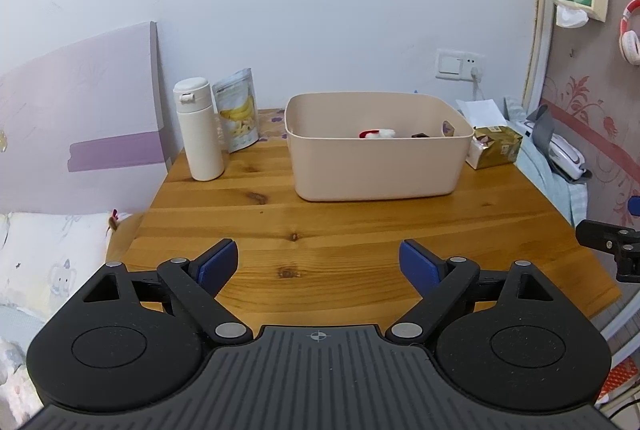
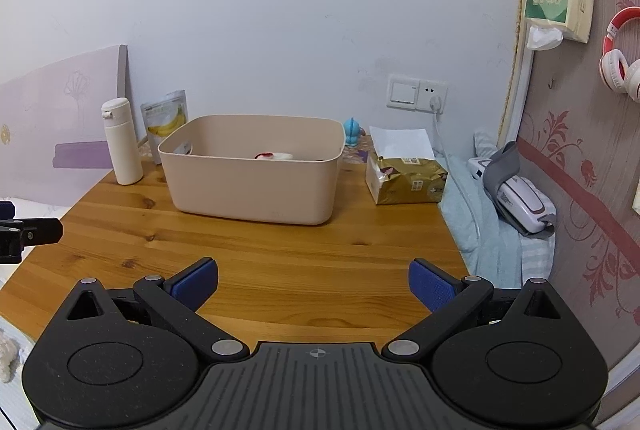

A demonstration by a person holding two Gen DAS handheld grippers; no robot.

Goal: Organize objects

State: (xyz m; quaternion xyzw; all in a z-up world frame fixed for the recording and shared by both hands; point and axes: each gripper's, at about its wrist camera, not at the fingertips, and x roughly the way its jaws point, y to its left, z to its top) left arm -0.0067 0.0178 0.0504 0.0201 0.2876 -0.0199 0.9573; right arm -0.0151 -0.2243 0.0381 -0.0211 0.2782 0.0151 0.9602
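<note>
Both tongs spread wide and empty over the wooden surface [image 1: 320, 230], facing the storage bin.

The bin [image 1: 376, 166] is a pale pinkish-beige plastic tub with rounded corners and plain smooth walls, standing toward the back of the surface, near the wall. Inside it lie a small red-and-white item [image 1: 378, 133] and a dark piece, too small to tell. To its left stand a white flip-top bottle [image 1: 199, 129] and, just behind that, a banana-print pouch [image 1: 237, 110]. To its right sits a gold-wrapped tissue pack [image 2: 406, 179]. The left tongs [image 1: 319, 264] and right tongs [image 2: 313, 284] hover near the front edge, blue pads well apart, touching nothing.
</note>
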